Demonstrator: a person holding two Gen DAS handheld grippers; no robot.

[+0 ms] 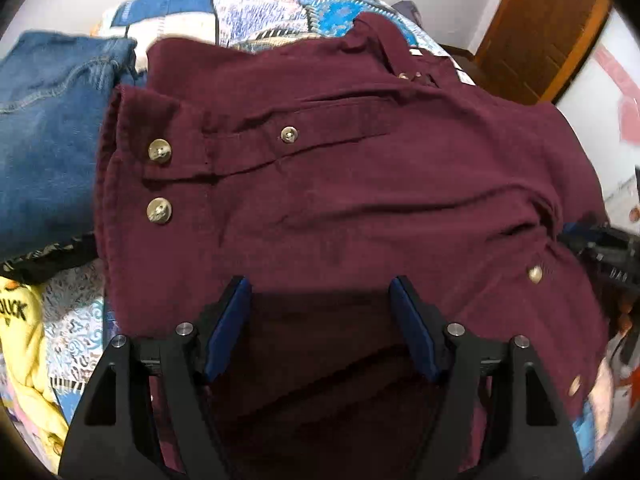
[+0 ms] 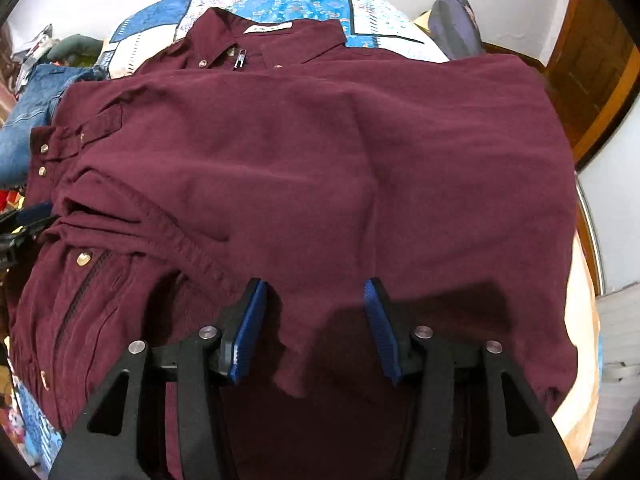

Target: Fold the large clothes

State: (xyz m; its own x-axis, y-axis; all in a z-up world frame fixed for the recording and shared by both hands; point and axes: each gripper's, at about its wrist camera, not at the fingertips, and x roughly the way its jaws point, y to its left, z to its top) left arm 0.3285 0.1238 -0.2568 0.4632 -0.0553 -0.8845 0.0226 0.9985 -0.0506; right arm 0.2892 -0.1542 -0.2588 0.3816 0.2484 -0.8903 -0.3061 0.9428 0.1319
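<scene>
A large maroon button-up shirt [image 1: 340, 184] lies spread on the bed, its sleeves folded over the body. A cuff with two pale buttons [image 1: 159, 180] lies at the left in the left wrist view. The collar with its label [image 2: 268, 32] is at the far end in the right wrist view [image 2: 320, 168]. My left gripper [image 1: 322, 292] is open just above the shirt's near part, holding nothing. My right gripper [image 2: 316, 296] is open over the shirt's near hem, empty. The other gripper shows at each view's edge [image 1: 608, 248] [image 2: 24, 220].
The bed has a blue and white patchwork cover [image 1: 272, 4]. Folded blue jeans [image 1: 52, 128] lie left of the shirt. A yellow printed garment [image 1: 24, 344] lies at the near left. A wooden door [image 1: 536, 28] stands at the back right. A dark bag [image 2: 456, 24] sits beyond the shirt.
</scene>
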